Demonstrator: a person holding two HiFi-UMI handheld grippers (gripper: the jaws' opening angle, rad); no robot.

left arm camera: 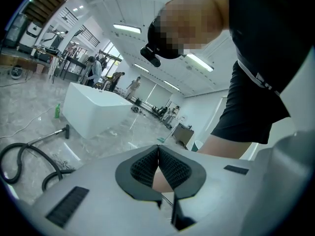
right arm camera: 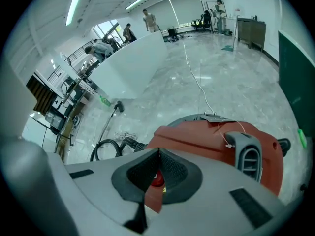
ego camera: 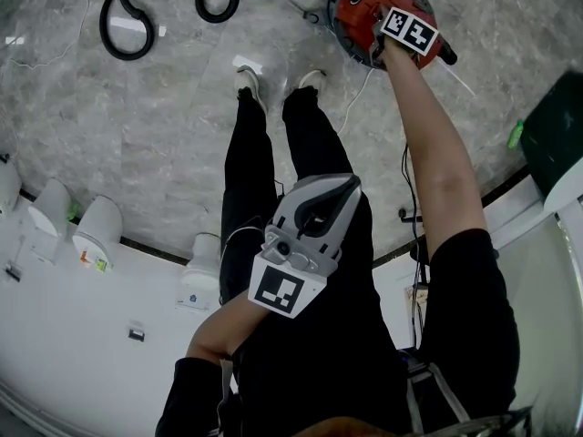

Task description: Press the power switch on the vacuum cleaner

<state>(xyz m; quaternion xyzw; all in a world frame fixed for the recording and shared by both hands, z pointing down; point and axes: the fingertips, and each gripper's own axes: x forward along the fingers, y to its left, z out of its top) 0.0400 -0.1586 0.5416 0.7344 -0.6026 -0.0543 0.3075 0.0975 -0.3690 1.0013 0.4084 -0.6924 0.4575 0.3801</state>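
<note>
Left claw [ego camera: 339,189] is sitting closest, held in front of my torso, pads [left arm camera: 170,168] meeting at the tips, gripping nothing; only my own arm is showing through the gap under them. Right claw [ego camera: 384,38] is reaching down at full arm's length onto the vacuum cleaner [ego camera: 353,5], which is standing on the floor [ego camera: 137,126] just beyond my white shoes [ego camera: 250,82]. Right claw [right arm camera: 158,152] is also closed tip to tip and holding nothing, and is pointing at the red top of the vacuum cleaner [right arm camera: 206,139]. A red round button [right arm camera: 156,179], which I'm taking for the power switch, is showing in the opening below the tips. Can't confirm contact with it. The grey carry handle [right arm camera: 248,157] is lying to the right of the tips. Black hose [right arm camera: 106,149] is running off the body to the left and looping on the floor [ego camera: 127,25]. A white cord [right arm camera: 197,80] is trailing away behind the machine. Farther out, a green bottle [right arm camera: 104,101] is standing at the foot of a white bench [right arm camera: 128,65], with people working behind it.
</note>
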